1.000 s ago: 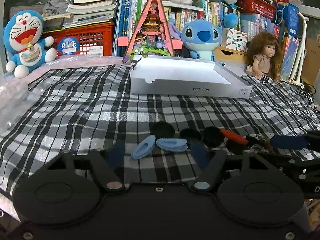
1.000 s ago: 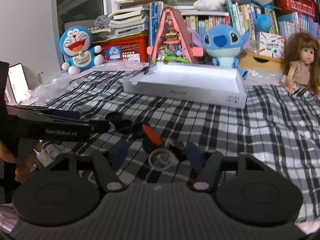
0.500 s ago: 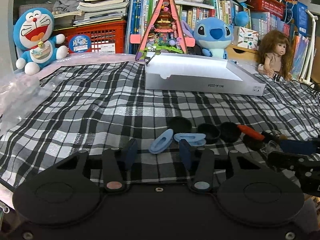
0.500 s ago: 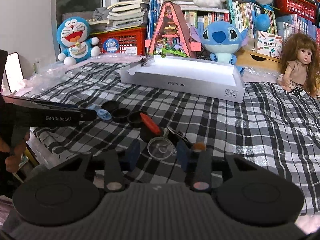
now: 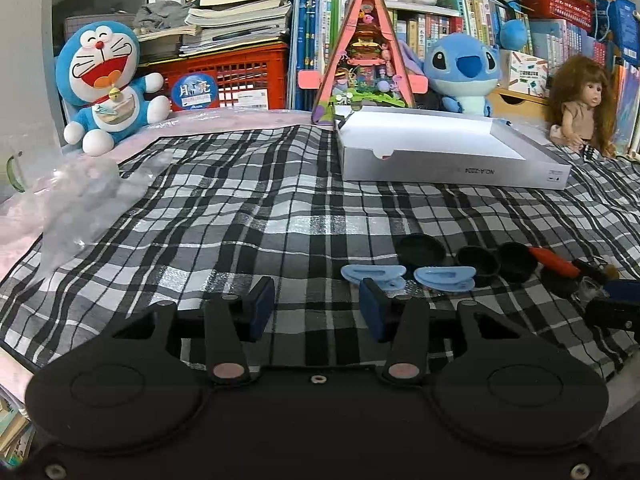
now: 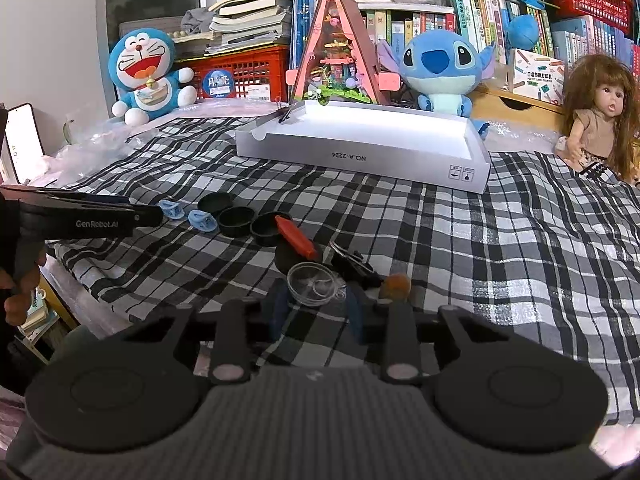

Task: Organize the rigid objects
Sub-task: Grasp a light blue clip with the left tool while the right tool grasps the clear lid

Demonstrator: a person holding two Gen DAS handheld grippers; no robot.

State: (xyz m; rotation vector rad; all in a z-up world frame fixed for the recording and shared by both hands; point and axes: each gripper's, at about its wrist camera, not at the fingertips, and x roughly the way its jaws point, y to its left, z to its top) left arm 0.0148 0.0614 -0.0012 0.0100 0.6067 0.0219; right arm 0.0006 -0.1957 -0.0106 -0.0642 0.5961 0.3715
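Right tool (image 6: 316, 312) just been narrowing — pads flanking the clear round dish (image 6: 314, 283), contact unclear. Left tool (image 5: 316, 308) narrowed, empty — short of blue clips (image 5: 374, 274).

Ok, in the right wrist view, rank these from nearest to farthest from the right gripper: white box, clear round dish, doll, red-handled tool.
1. Clear round dish, right at the right gripper, between its jaws.
2. Red-handled tool, just beyond, slightly left.
3. White box, mid-cloth, straight ahead.
4. Doll, far right, at the back edge.
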